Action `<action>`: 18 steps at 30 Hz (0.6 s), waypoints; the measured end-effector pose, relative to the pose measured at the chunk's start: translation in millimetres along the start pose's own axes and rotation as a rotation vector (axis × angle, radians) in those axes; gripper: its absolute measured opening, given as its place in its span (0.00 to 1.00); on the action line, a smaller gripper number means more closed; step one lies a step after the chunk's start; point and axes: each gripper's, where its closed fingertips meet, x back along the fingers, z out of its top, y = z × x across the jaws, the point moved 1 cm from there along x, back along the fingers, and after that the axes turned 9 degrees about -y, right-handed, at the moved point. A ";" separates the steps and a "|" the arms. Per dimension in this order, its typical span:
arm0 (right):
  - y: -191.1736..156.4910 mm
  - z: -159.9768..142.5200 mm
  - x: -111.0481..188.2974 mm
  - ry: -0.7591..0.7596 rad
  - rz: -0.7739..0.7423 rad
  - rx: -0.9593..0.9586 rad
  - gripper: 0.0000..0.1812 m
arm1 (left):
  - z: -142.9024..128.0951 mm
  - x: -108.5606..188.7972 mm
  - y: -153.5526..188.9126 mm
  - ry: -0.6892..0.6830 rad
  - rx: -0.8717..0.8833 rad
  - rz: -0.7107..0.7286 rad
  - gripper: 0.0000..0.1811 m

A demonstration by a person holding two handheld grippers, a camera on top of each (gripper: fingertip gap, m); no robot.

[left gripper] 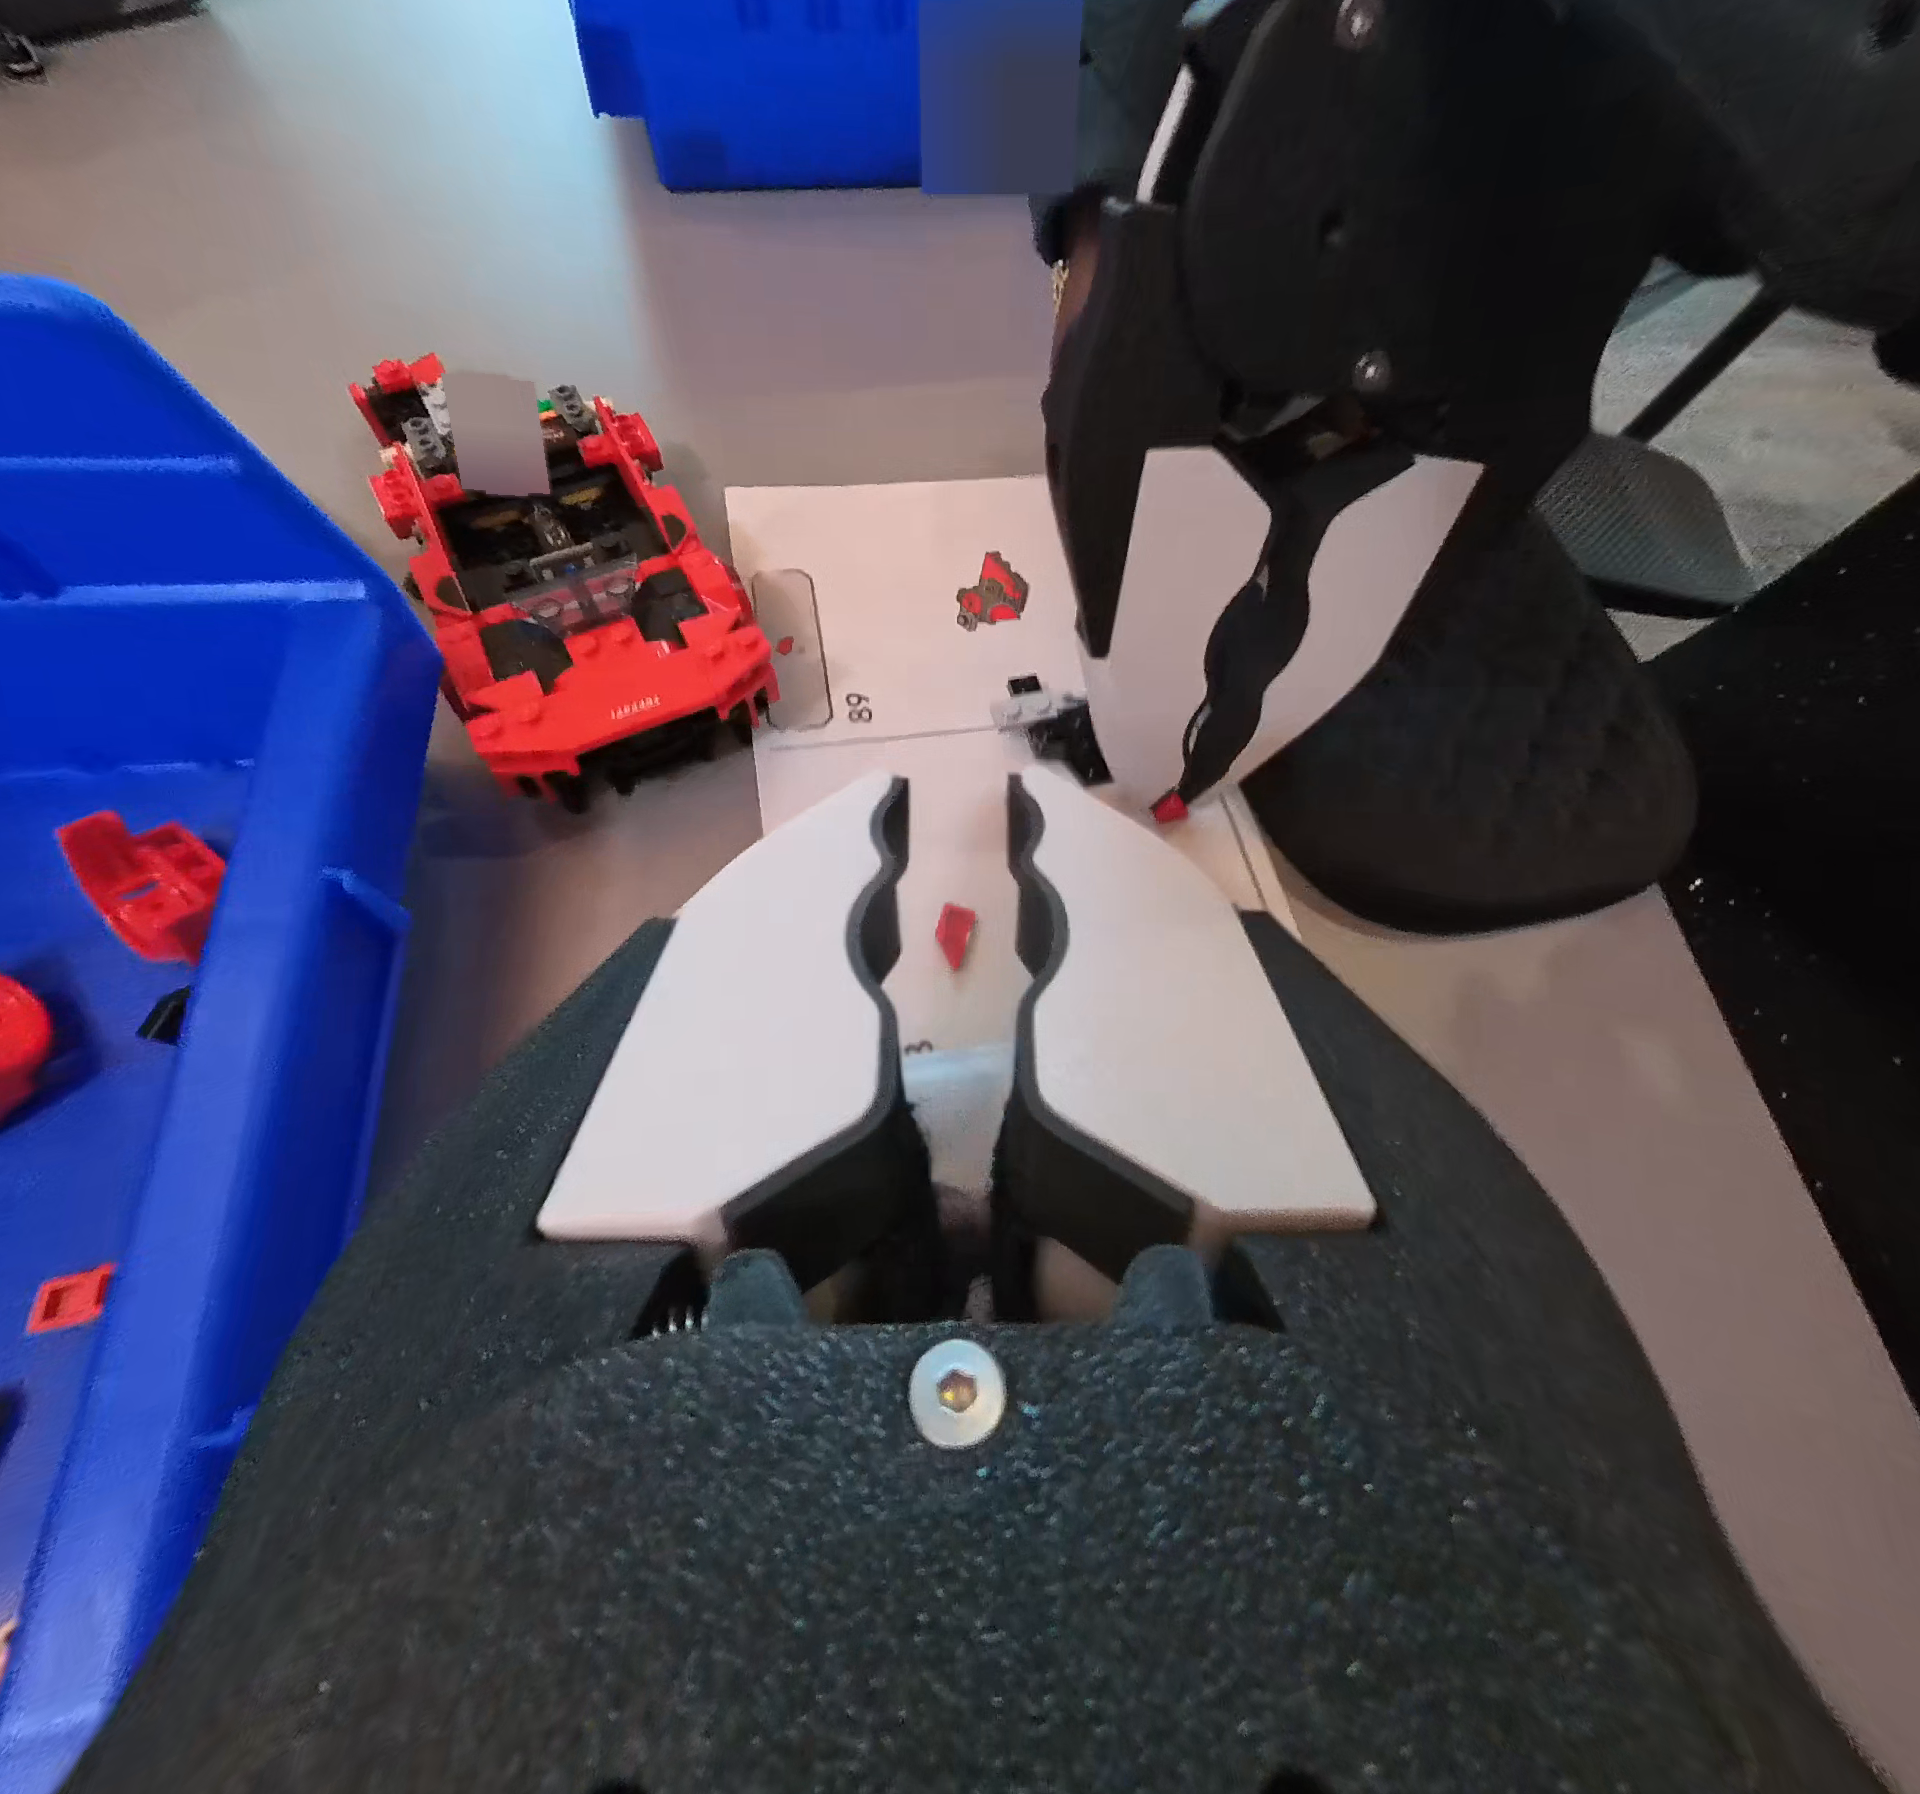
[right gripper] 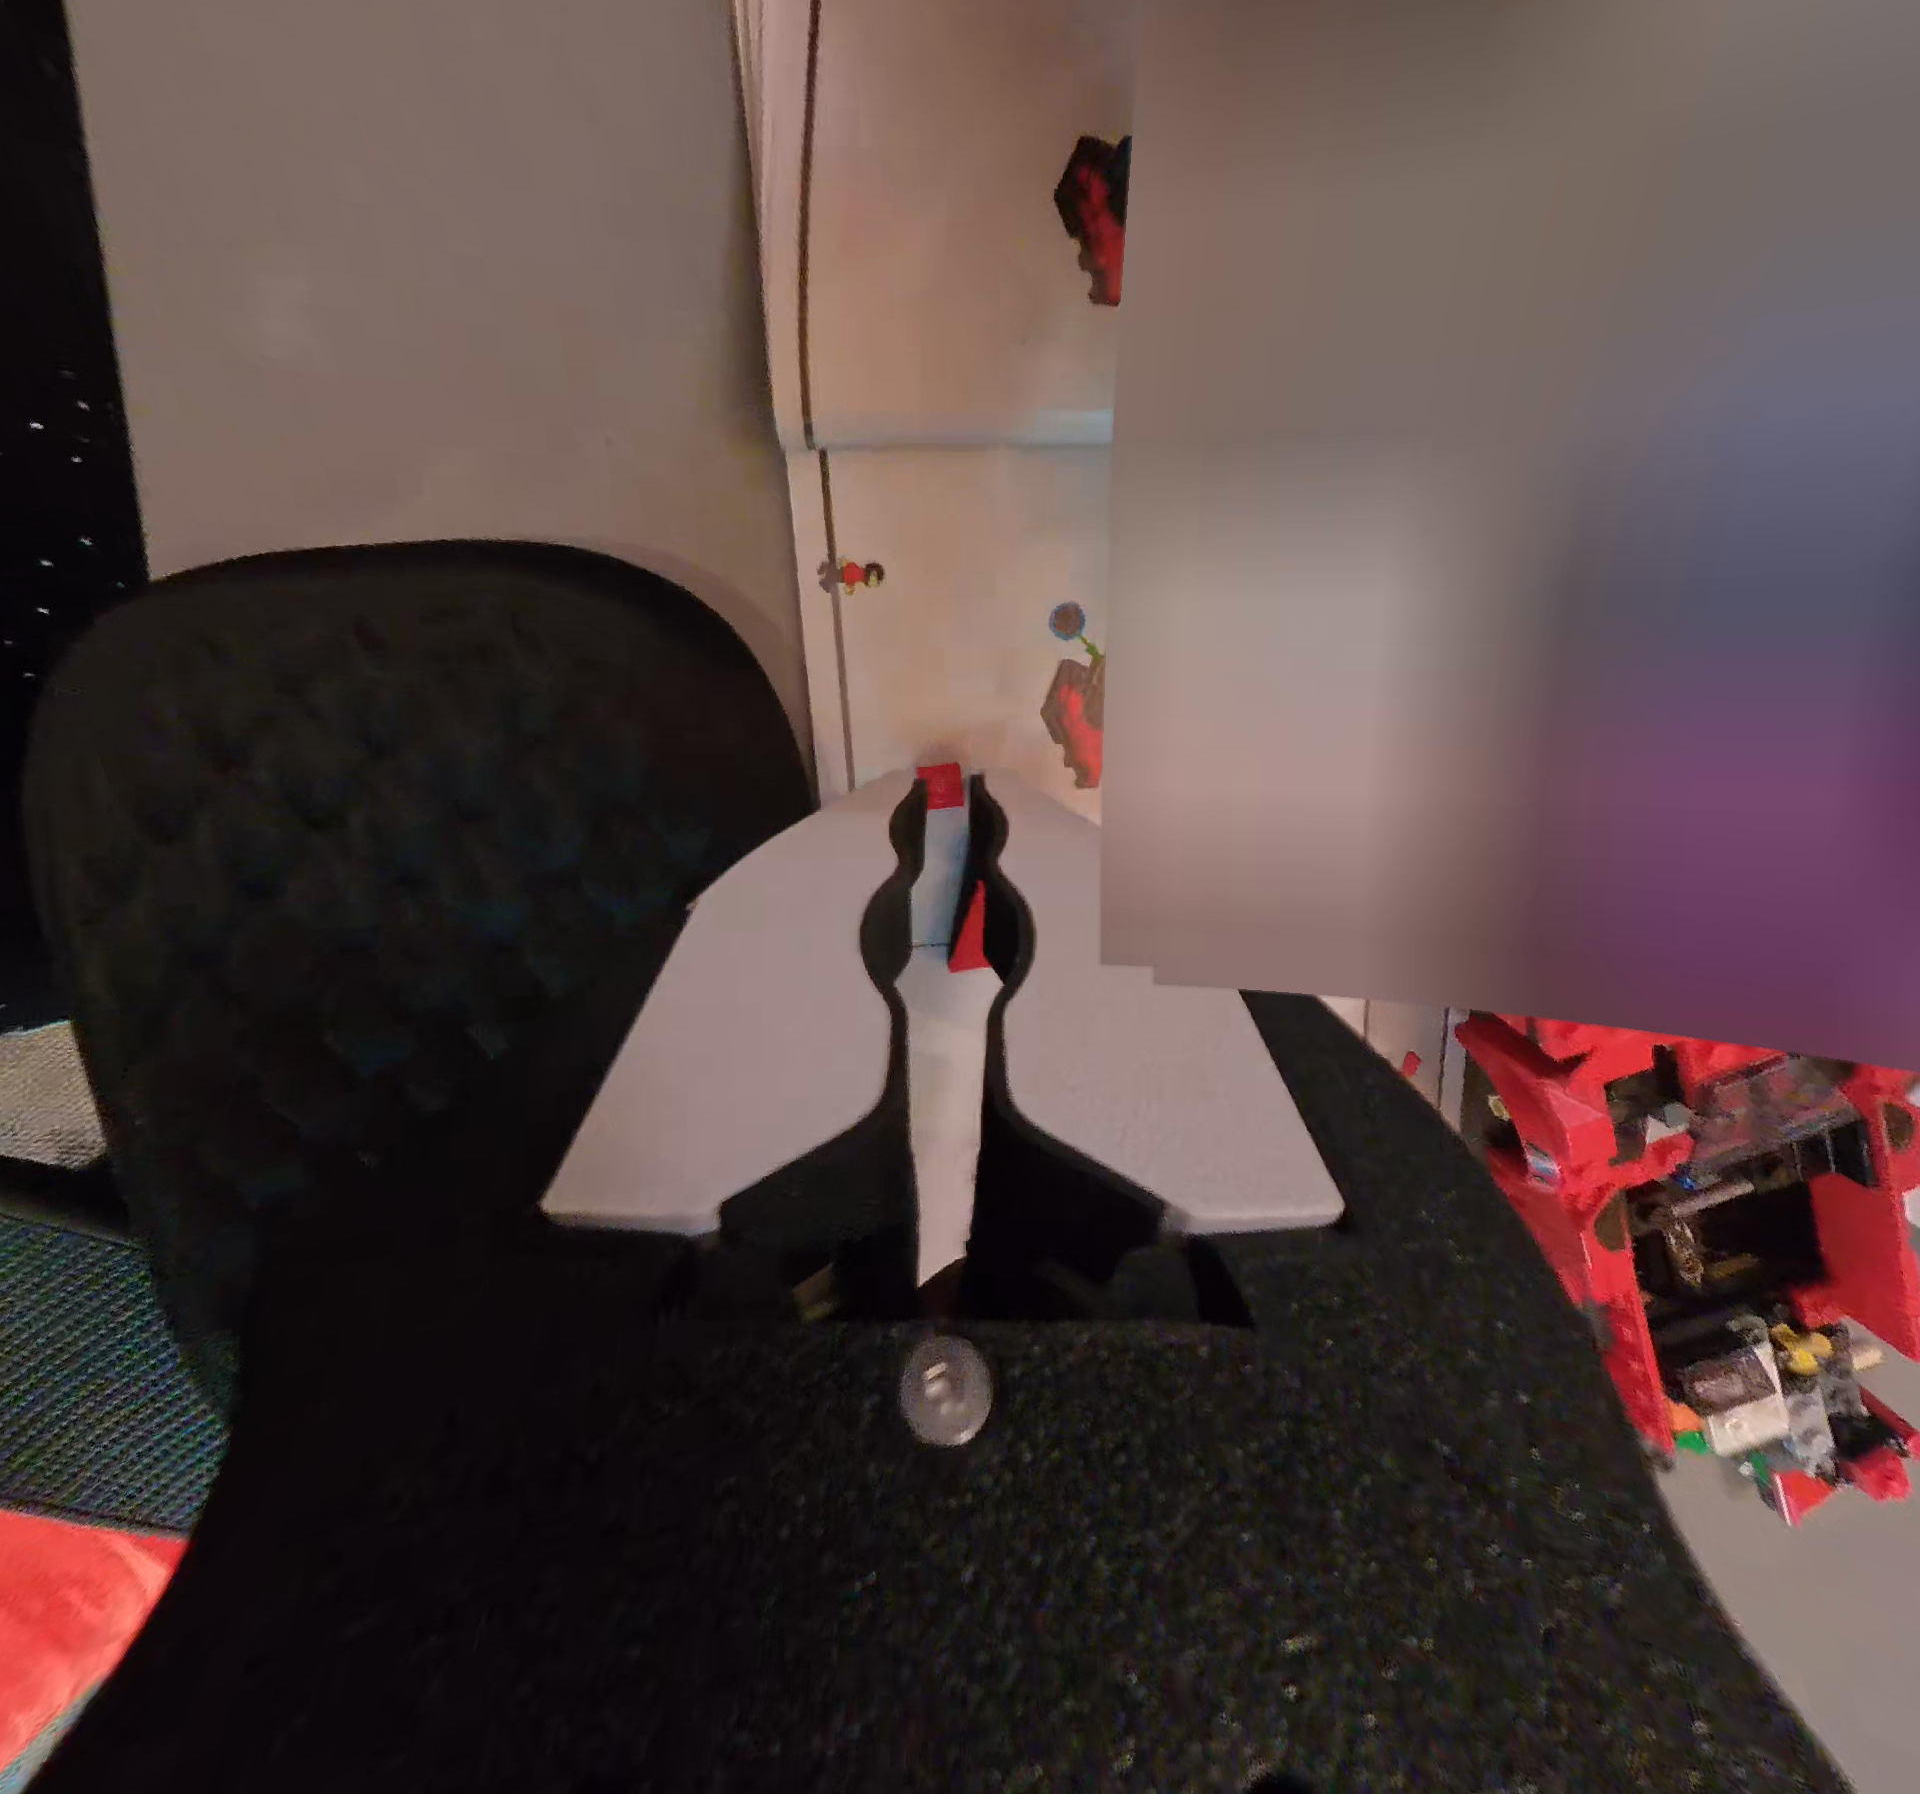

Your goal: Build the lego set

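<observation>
The red lego car [left gripper: 571, 591] stands on the grey table left of the open instruction booklet [left gripper: 914, 539]; it also shows at the right of the right wrist view [right gripper: 1714, 1225]. My left gripper [left gripper: 956, 794] is open low over the booklet, with a small red wedge piece [left gripper: 954, 934] lying on the page between its fingers, untouched. My right gripper [left gripper: 1174, 799] comes down from the upper right and is shut on a tiny red piece [left gripper: 1169, 806] at its tips, close to the page. In the right wrist view the gripper [right gripper: 943, 794] pinches that piece [right gripper: 940, 783].
A blue parts bin [left gripper: 260, 809] with loose red pieces stands at the left, another blue bin [left gripper: 790, 30] at the back. A small grey and black assembly [left gripper: 1039, 710] lies on the booklet. A black mesh chair back [left gripper: 1475, 757] stands past the table's right edge. The gap from one gripper's tips to the other's is roughly 8 centimeters.
</observation>
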 end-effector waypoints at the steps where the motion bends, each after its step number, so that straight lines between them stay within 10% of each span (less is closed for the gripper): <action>1: -0.4 1.2 -0.1 0.011 0.007 0.002 0.04 | -4.4 -0.3 1.3 -0.014 -0.005 0.002 0.12; 18: 15.2 -18.4 35.0 0.143 -0.037 -0.035 0.03 | -13.8 -48.3 37.5 -0.156 -0.213 0.085 0.11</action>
